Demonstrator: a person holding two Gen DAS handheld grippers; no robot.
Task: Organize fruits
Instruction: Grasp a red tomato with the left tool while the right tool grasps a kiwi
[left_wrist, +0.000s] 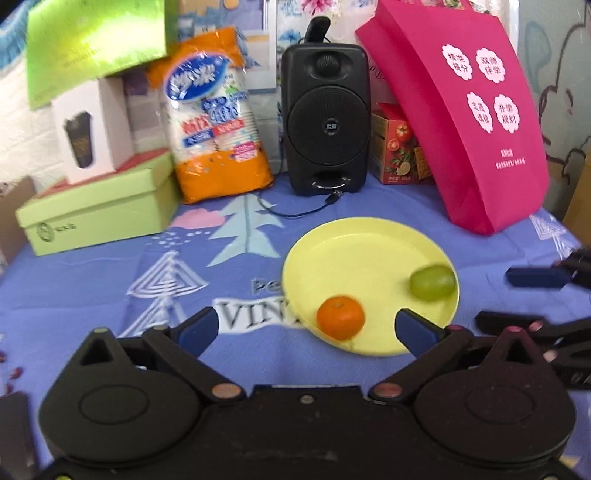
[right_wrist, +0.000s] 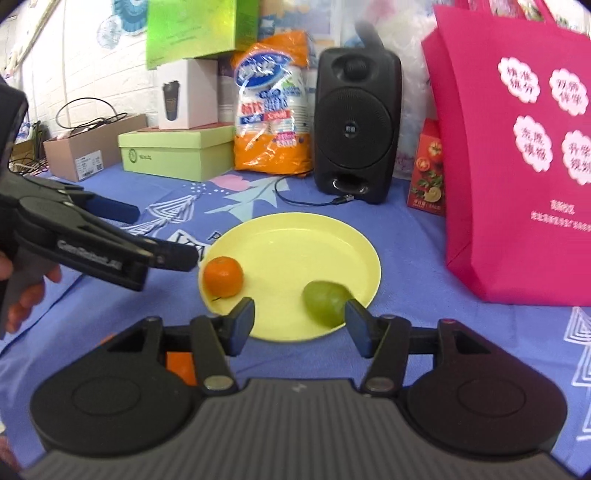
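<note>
While round orange (left_wrist: 340, 317) sits, smooth yellow plate (left_wrist: 351, 243) gleams

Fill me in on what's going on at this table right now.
A person holds a pair of tongs in each hand over a blue patterned tablecloth. Two fruits, a round orange tangerine and a smooth green fruit, already sit on the round yellow plastic plate. The left tongs are open with the tangerine just ahead of them; the right tongs are open beside the green fruit. Neither grips anything.
</note>
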